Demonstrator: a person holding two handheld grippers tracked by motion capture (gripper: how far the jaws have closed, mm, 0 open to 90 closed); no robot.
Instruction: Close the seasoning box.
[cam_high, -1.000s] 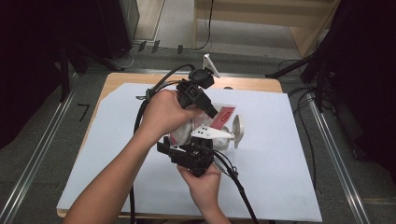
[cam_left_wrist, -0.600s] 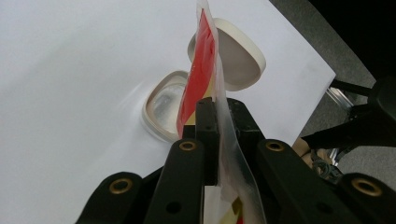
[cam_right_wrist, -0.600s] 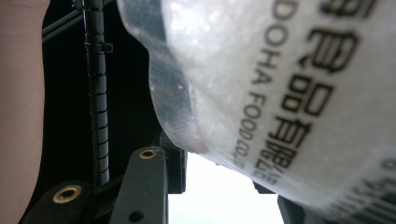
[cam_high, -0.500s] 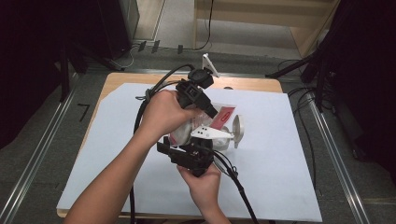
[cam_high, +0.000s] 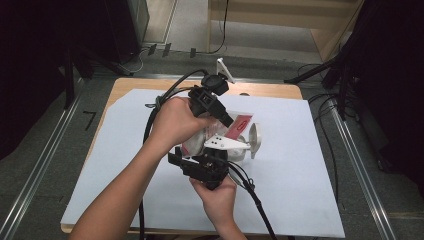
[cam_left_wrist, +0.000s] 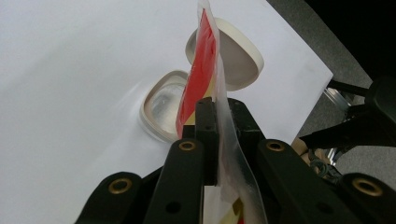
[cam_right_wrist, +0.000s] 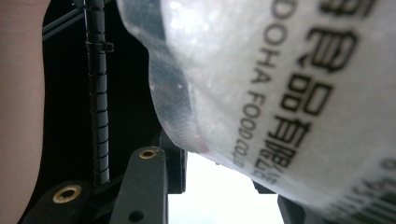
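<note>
Left gripper (cam_left_wrist: 217, 109): jaws clamped on the pouch (cam_left_wrist: 205, 70), gripping its thin edge.
Pouch: edge-on, long axis running away from the jaws, held over the open container (cam_left_wrist: 163, 109) and its lid (cam_left_wrist: 240, 56).
Right gripper (cam_right_wrist: 219, 163): pouch (cam_right_wrist: 280, 79) against its jaws; grip can't be told.
Room: white surface (cam_high: 300, 175) open rightward of the container.

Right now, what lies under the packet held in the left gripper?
Below the clear food packet lie an open cream container and its lid on white paper. The packet covers their adjoining edges.
</note>
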